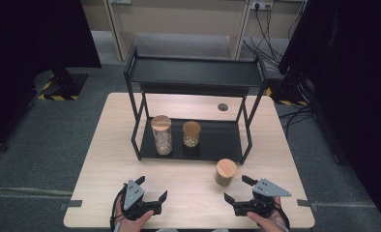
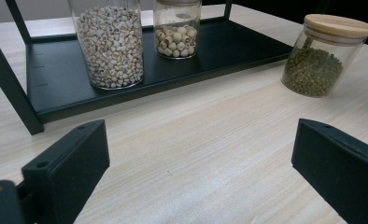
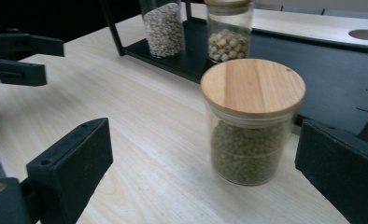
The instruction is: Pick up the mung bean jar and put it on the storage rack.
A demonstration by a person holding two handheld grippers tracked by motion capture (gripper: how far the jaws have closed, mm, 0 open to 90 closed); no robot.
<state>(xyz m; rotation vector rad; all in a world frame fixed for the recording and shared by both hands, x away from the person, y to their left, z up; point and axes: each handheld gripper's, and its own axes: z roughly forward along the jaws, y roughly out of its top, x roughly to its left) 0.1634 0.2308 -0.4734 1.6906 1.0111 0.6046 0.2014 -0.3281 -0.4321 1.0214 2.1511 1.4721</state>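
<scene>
Right gripper view looks straight along the right gripper [image 3: 203,186], whose jaws stand wide apart and empty, one on each side of the green-bean jar [image 3: 252,123]. The jar stands upright on the bench [image 3: 140,135] just ahead of the jaws, not yet between them, its round wooden lid [image 3: 253,86] seated flat. That framing suggests the gripper is lined up to take the jar around its glass body, below the lid.

In the high view the left gripper [image 1: 150,193] rests near the front edge of the bench, also released and holding nothing, well apart from the jar and pointed toward the rack; it seems parked out of the way while the other hand works.

Farther off, the black two-tier rack [image 1: 193,72] stands mid-bench. On its lower shelf [image 1: 222,140] a tall jar of pale grain [image 1: 162,135] and a shorter jar of round pale seeds [image 1: 191,134] stand side by side toward the left, apart from each other. The right part of that shelf is bare, and the green-bean jar sits just outside it, near the front right leg, so that open spot is likely where it is meant to go.
</scene>
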